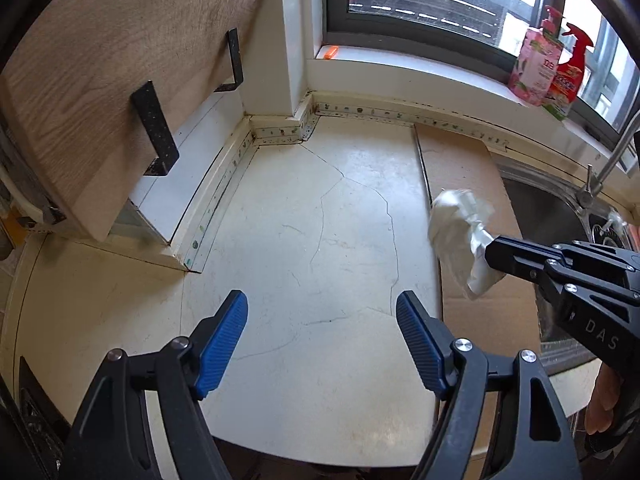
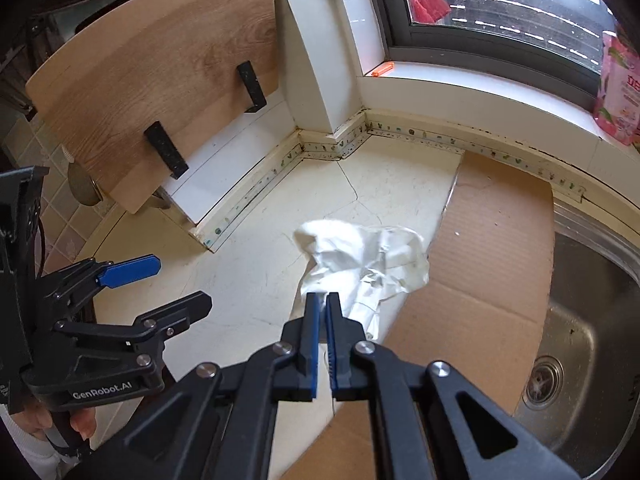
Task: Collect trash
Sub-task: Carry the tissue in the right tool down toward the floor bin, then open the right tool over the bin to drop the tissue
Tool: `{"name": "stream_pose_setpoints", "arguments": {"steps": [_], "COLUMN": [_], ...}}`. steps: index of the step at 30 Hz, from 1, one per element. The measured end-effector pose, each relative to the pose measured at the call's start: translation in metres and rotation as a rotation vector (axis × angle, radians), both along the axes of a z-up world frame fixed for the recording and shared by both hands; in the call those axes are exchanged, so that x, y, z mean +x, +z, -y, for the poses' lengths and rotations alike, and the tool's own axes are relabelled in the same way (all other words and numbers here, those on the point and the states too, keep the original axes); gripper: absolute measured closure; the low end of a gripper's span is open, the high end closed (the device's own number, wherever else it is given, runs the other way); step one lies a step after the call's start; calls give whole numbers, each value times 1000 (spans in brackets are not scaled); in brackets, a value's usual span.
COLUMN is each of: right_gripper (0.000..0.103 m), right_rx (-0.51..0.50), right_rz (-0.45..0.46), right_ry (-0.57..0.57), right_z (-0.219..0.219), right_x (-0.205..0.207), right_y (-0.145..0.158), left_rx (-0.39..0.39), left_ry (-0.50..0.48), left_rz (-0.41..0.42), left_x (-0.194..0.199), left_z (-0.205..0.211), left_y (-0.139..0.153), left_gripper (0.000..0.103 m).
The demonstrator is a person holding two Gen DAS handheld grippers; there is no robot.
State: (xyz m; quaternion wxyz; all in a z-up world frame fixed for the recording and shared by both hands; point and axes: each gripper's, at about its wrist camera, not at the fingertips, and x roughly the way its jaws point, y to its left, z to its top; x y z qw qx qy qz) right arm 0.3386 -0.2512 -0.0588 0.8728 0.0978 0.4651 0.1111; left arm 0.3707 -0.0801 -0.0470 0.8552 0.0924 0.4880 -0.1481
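A crumpled white tissue (image 2: 364,264) hangs from my right gripper (image 2: 323,300), which is shut on its near end and holds it above the cracked white counter (image 2: 256,280). In the left wrist view the same tissue (image 1: 460,224) shows at the right, pinched by the right gripper (image 1: 490,250) over the edge of the cardboard (image 1: 472,184). My left gripper (image 1: 322,308) is open and empty, above the counter (image 1: 304,240). It also shows in the right wrist view (image 2: 176,284), at the left, jaws apart.
A flat cardboard sheet (image 2: 496,248) lies beside a steel sink (image 2: 580,320) at the right. A wooden board (image 1: 104,80) with black brackets leans at the left. Pink and red bottles (image 1: 552,68) stand on the window sill. A small orange item (image 1: 330,53) lies on the sill.
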Motion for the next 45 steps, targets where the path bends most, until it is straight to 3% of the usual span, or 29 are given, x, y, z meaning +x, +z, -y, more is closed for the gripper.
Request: {"name": "stream_pose_setpoints", "arguments": {"steps": [7,11,18,22,27,38,45], "right_gripper": [103,103,103,103,103,103,103], "right_rx": [-28,-62,-7,-46,-23,20,39], "right_rz": [32,30,-78,-60,-74,-232,-280], "right_ry": [-55,-89,-99,-57,-27,-40,-58], "right_z": [-38,-57,-79,-94,-105,-126,-136], "right_x": [-75,-102,-135,-162,-201,-252,-268], "right_y": [15,0,-52,-51,-59,-130,-155], "left_rx": [5,29,45,7,-35,19,29], "left_ry": [-65,-73,-40,-3,31,-15,-62], "left_rz": [85,62,-49,-43,-6,-98,-116], "left_x": [-72,-100,-131,-147,-175,-218,-233], "left_z": [-27,-38,-55,-78,-109,-125,-120], "left_y": [18,-8,-86,-89,-91,-146,-159], "left_gripper": [15,15,15,15,15,15,15]}}
